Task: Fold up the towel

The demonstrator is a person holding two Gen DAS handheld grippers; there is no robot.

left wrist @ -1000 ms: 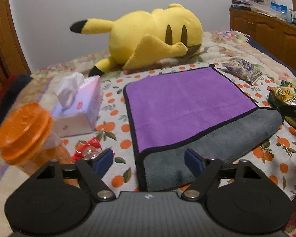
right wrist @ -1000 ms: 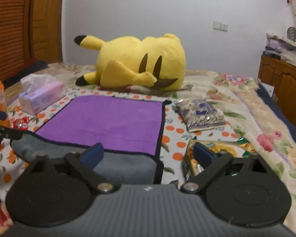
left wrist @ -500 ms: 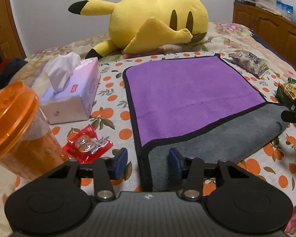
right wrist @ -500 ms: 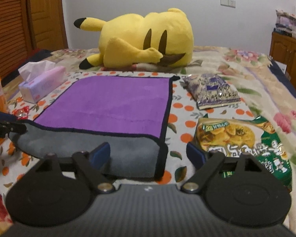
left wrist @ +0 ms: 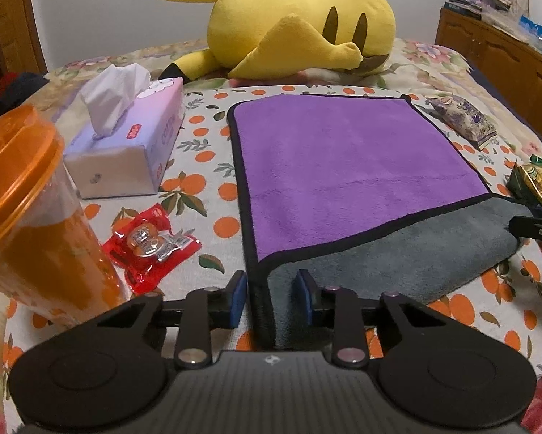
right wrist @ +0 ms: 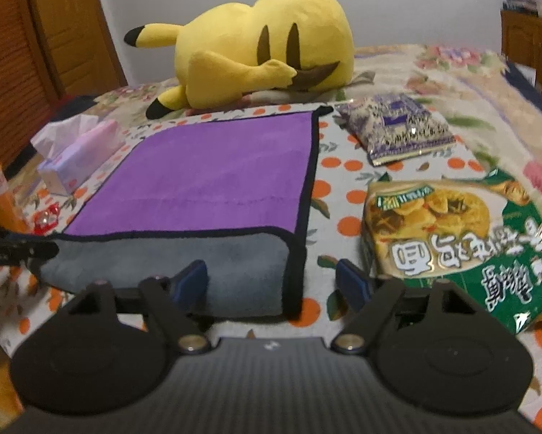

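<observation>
Lying flat on the orange-print bedspread (left wrist: 213,152), the purple towel (left wrist: 343,166) has its near edge turned back to show a grey underside (left wrist: 379,264); the left gripper (left wrist: 271,298) straddles the near left corner of that grey band, jaws narrowly parted on either side of the black hem and not visibly pinching it; the right gripper (right wrist: 272,282) sits at the near right corner, jaws spread wide, the left pad resting over grey cloth and the right pad beyond the hem above the bedspread. Left of the towel stand a tissue box (left wrist: 126,144), a red snack packet (left wrist: 149,246) and an orange-lidded jar (left wrist: 28,217); right of it lie a purple patterned packet (right wrist: 397,126) and a green noodle pack (right wrist: 452,228); a yellow Pikachu plush (left wrist: 289,25) rests at the far side.
</observation>
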